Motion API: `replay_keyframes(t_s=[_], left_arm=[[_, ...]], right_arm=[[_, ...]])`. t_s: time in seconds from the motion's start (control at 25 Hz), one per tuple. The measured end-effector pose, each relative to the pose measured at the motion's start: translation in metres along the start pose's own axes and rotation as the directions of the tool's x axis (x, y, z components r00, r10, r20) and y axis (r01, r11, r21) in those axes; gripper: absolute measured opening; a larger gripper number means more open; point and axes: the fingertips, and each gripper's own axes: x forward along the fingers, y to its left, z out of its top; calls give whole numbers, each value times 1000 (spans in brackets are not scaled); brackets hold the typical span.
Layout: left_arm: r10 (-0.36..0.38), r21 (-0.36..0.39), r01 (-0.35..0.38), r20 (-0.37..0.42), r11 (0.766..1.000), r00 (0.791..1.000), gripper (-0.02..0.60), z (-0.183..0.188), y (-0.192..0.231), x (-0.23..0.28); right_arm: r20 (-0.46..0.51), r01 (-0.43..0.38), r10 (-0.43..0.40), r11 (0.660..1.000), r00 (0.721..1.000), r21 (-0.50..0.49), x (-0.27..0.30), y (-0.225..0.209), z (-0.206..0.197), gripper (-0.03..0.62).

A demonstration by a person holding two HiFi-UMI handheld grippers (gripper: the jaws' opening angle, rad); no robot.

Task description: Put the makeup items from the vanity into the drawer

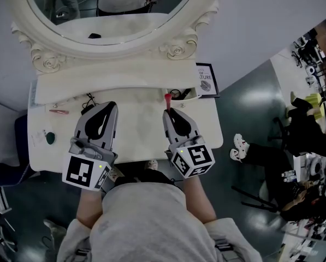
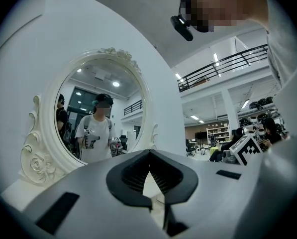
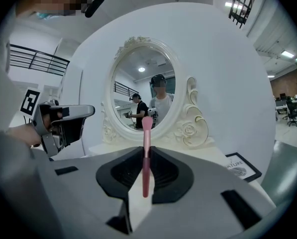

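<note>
My right gripper (image 1: pixel 169 112) is shut on a slim pink makeup brush (image 1: pixel 167 98), which stands upright between the jaws with its head pointing at the mirror. In the right gripper view the brush (image 3: pixel 147 133) is pinched at the jaw tips (image 3: pixel 146 151). My left gripper (image 1: pixel 112 106) hovers over the white vanity top (image 1: pixel 135 124), to the left of the right one, and its jaws are together with nothing between them (image 2: pixel 149 154). A pink stick (image 1: pixel 58 112) and a small green round item (image 1: pixel 50 137) lie at the vanity's left end.
An oval mirror (image 1: pixel 113 15) in a carved cream frame rises behind the vanity. A small dish with dark items (image 1: pixel 180 94) and a framed card (image 1: pixel 206 81) sit at the back right. A black tangle (image 1: pixel 89 101) lies just beyond the left gripper. A dark seat (image 1: pixel 12 157) stands to the left.
</note>
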Motion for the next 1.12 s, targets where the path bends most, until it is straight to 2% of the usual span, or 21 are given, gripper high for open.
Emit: replay_keyframes(t_s=[0.36, 0.6, 0.84, 1.12], left_arm=[[8, 5, -8, -11, 1000, 1000, 14, -6, -26, 27], [40, 12, -39, -19, 999, 999, 14, -9, -37, 39], [90, 14, -90, -29, 996, 996, 14, -14, -42, 44], [155, 19, -155, -34, 988, 987, 14, -18, -45, 41]], right_arm=[[-37, 11, -14, 997, 999, -71, -10, -53, -2, 52], [-78, -18, 6, 989, 997, -146, -7, -78, -10, 52], [-157, -101, 58, 956, 986, -277, 2, -96, -20, 52], [-255, -218, 122, 894, 959, -392, 14, -107, -33, 52]])
